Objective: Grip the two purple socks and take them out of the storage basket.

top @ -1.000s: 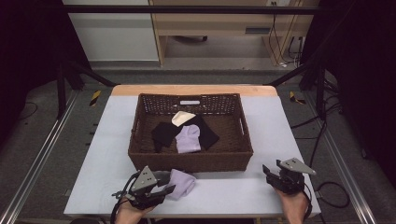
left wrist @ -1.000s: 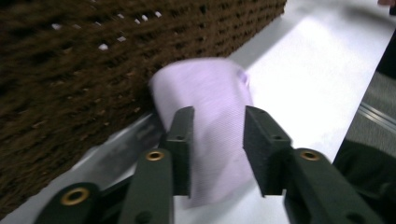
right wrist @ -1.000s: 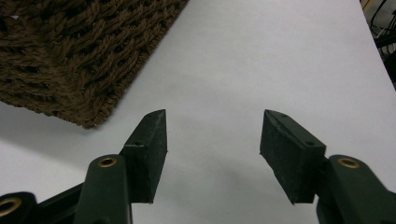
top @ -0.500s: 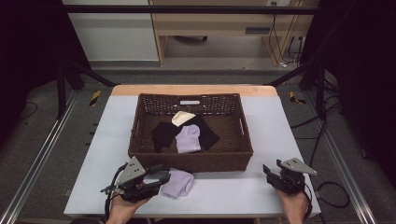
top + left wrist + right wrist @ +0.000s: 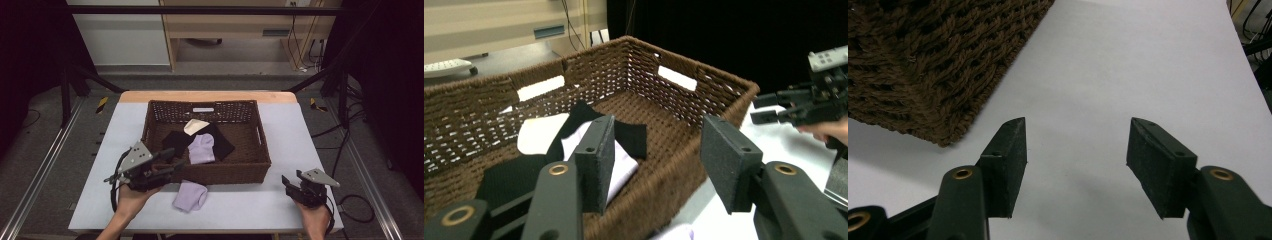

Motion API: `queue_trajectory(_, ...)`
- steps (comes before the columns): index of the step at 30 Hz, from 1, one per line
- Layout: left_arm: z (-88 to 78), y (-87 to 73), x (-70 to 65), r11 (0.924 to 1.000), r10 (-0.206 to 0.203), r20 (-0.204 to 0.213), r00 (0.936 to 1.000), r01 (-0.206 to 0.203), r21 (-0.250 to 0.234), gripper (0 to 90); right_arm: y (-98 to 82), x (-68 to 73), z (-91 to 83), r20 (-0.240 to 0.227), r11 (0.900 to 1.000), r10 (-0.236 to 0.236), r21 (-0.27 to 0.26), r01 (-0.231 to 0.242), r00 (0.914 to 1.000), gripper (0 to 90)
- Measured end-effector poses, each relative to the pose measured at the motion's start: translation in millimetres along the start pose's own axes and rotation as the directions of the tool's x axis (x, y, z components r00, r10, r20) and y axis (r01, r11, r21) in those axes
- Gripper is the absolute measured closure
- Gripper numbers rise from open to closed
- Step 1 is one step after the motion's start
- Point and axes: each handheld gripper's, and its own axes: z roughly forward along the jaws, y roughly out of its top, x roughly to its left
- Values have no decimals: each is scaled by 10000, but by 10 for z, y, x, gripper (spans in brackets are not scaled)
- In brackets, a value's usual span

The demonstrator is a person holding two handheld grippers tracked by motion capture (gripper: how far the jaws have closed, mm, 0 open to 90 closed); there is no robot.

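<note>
Left gripper (image 5: 172,167) opening, empty — lilac sock (image 5: 190,195) on table (image 5: 240,205)

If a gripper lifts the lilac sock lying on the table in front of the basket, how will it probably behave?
The lilac sock lies flat and slightly crumpled, so it is probably soft and would droop from the fingers. It looks thin and small, so it is likely light. Being cloth, it should not roll or break, but pushed across the smooth table it may bunch up instead of sliding.

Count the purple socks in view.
2. One sock lies in the basket on black cloth; the other sock lies on the table before it. More may be hidden underneath.
</note>
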Motion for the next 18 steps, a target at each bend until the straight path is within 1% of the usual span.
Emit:
queue_trajectory(1, 30, 37, 17, 10000, -12, 45, 10000, 12, -13, 473, 2, 1, 1, -4, 10000, -32, -18, 32, 10000, 414)
queue_trajectory(3, 92, 105, 41, 10000, 70, -20, 10000, -70, 5, 472, 5, 1, 1, 0, 10000, -44, -30, 44, 10000, 415)
queue_trajectory(4, 92, 105, 41, 10000, 70, -20, 10000, -70, 5, 473, 5, 1, 1, 0, 10000, -44, -30, 44, 10000, 415)
queue_trajectory(5, 154, 167, 68, 9999, 139, -60, 9999, -139, 51, 473, 7, 0, 0, -2, 10000, 30, -14, -30, 10000, 415)
queue_trajectory(7, 214, 224, 100, 9997, 233, -144, 9996, -232, 104, 472, 8, -2, -1, 8, 10000, 42, -28, -42, 10000, 415)
queue_trajectory(8, 214, 224, 100, 9997, 233, -144, 9996, -232, 104, 469, 8, -2, -1, 8, 10000, 42, -28, -42, 10000, 415)
queue_trajectory(10, 272, 272, 137, 9996, 286, -322, 9991, -284, 83, 468, 8, -1, -2, 18, 10000, 49, -31, -49, 10000, 416)
queue_trajectory(11, 336, 315, 179, 9996, 278, -440, 9986, -273, 117, 470, 9, -1, -2, 18, 10000, 40, -32, -40, 10000, 416)
queue_trajectory(12, 336, 315, 179, 9996, 278, -440, 9986, -273, 117, 474, 9, -1, -2, 18, 10000, 40, -32, -40, 10000, 416)
queue_trajectory(13, 372, 336, 201, 9992, 365, -472, 9982, -357, 188, 487, 11, -4, 0, 9, 10000, 38, -52, -38, 10000, 417)
queue_trajectory(15, 446, 381, 244, 9990, 366, -647, 9972, -349, 282, 497, 12, -5, 2, 13, 10000, 32, -49, -32, 10000, 416)
queue_trajectory(16, 526, 425, 286, 9989, 359, -748, 9965, -336, 318, 502, 13, -8, 4, 5, 10000, 29, -44, -29, 10000, 416)
queue_trajectory(17, 526, 425, 286, 9989, 359, -748, 9965, -336, 318, 502, 13, -8, 4, 5, 10000, 29, -44, -29, 10000, 416)
queue_trajectory(18, 613, 466, 320, 9980, 496, -917, 9946, -457, 445, 507, 14, -5, 3, 11, 10000, 29, -52, -29, 10000, 418)
